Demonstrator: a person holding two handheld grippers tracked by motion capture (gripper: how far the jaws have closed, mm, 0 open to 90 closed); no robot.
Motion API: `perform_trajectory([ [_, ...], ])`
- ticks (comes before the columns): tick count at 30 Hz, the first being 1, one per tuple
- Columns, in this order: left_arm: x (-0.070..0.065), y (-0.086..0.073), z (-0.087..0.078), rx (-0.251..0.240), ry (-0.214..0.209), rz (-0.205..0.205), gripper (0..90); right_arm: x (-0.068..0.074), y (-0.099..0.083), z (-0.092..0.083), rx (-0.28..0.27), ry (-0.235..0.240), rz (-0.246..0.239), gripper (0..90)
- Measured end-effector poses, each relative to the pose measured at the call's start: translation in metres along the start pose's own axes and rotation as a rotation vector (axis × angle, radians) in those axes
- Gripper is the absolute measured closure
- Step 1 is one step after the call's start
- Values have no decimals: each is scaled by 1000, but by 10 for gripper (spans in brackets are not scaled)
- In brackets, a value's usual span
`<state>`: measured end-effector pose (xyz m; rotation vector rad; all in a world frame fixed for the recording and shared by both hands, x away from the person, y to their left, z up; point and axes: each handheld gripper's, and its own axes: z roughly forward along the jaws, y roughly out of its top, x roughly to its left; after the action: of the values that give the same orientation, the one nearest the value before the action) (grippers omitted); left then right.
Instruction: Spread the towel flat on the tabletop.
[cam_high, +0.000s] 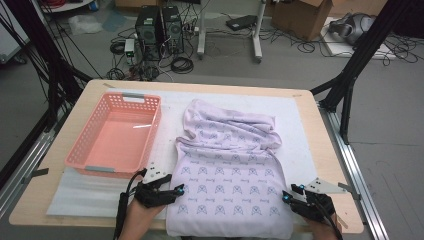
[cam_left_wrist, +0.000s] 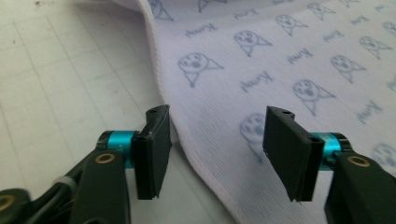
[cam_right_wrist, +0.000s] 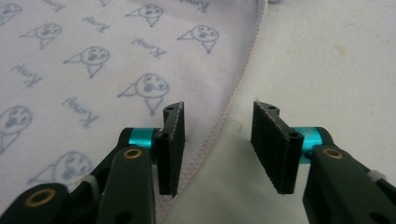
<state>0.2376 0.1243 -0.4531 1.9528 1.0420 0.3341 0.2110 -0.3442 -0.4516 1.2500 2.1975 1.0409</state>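
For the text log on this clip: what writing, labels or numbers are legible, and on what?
Pale lilac cloth: a short cursive word repeats between the printed cartoon faces, too blurred and slanted to read for certain.
Pink basket: no writing.
Computer towers: too small to tell.

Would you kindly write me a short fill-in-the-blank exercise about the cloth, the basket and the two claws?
1. The patterned cloth lies to the ____ of the basket in the high view.
2. The basket's colour is ____.
3. The left claw has its jaws ____, astride the cloth's hem.
4. The right claw stands at the cloth's ____ edge in the high view.

Missing words: right; pink; open; right
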Motion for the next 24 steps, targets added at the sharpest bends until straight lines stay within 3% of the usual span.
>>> perform_trajectory([
  [5,-11,-12,-8,-20,51,38,549,8,-8,-8,-15,3,-2,628],
  [8,-16,-18,-9,-54,86,44,575,14,-10,-11,-10,10,-26,741],
  [10,-17,-19,-10,-66,107,39,641,18,-10,-11,-11,18,-35,829],
  [12,-17,-22,-11,-76,79,11,853,17,-12,-10,-23,36,-11,849],
  [15,-20,-23,-11,-82,102,14,874,12,-15,-10,-43,73,43,863],
  [17,-19,-22,-11,-81,92,-8,875,12,-15,-10,-41,77,35,870],
  [20,-13,-21,-12,-75,50,-63,876,12,-14,-11,-38,73,27,875],
  [24,-9,-22,-17,-60,6,-106,877,13,-14,-14,-29,82,17,878],
])
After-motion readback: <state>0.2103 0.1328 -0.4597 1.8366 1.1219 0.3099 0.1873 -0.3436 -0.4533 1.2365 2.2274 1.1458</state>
